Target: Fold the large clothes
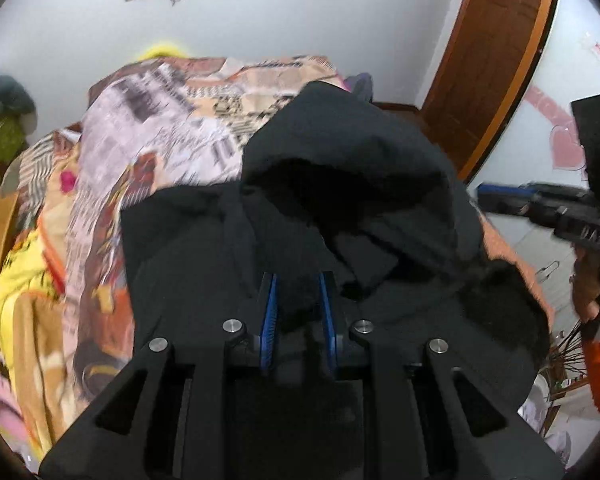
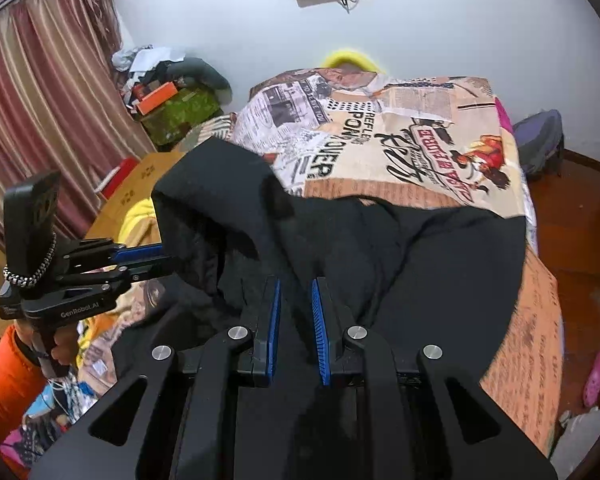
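Left gripper [image 1: 298,280] is showing its blue pads [image 1: 269,312] parted, with a fold of black hoodie [image 1: 340,168] bunched in the gap; whether the pads are actually pinching the cloth cannot be told. Right gripper [image 2: 296,286] is sitting with its blue pads apart over the same garment, black fabric lying between and below them; grip likewise cannot be told. Hoodie is lying across the near end of the newsprint-patterned blanket [image 2: 400,120], its long axis running side to side along the blanket's near edge. Hood is standing raised on the side toward the maroon curtain [image 2: 40,100], opening facing the left gripper. Body is spreading flat toward the side away from the curtain.
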